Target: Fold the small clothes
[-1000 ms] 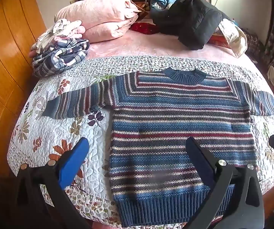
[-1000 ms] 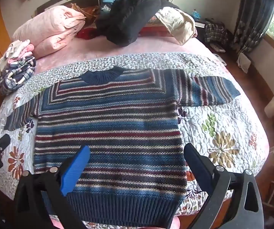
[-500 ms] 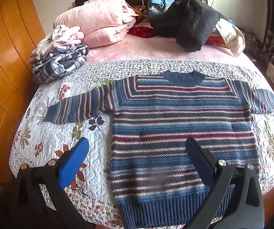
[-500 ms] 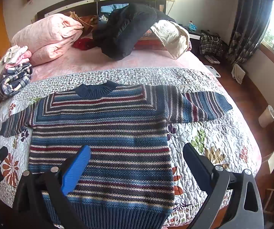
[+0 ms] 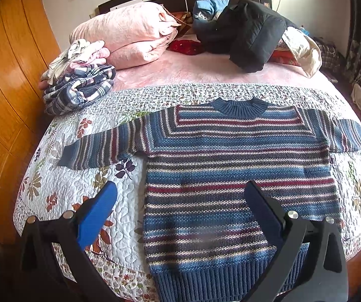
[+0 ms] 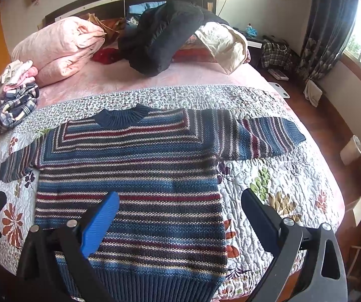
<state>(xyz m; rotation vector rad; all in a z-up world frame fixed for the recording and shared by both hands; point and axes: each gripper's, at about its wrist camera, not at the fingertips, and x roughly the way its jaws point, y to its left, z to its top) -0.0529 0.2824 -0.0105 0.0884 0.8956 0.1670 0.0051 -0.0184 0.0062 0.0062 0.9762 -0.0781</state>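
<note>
A striped knit sweater [image 5: 230,166] [image 6: 135,171] in blue, maroon and cream lies flat on the floral quilt [image 5: 79,188] [image 6: 281,176], collar toward the headboard, both sleeves spread sideways. Its ribbed hem hangs at the near bed edge. My left gripper [image 5: 180,198] hovers open above the sweater's lower left side, holding nothing. My right gripper [image 6: 179,203] hovers open above the lower right side, also holding nothing. The left sleeve [image 5: 97,148] and right sleeve [image 6: 263,136] lie straight out.
A pile of folded plaid and pink clothes [image 5: 77,85] sits at the back left. Pink bedding [image 5: 132,35], a black jacket [image 5: 245,37] and a cream garment [image 6: 225,42] lie near the headboard. A wooden wardrobe [image 5: 6,88] stands left; bare floor [image 6: 331,130] lies right.
Both grippers have risen and drawn back from the bed, so the sweater sits lower and farther in both views. The sweater has not moved.
</note>
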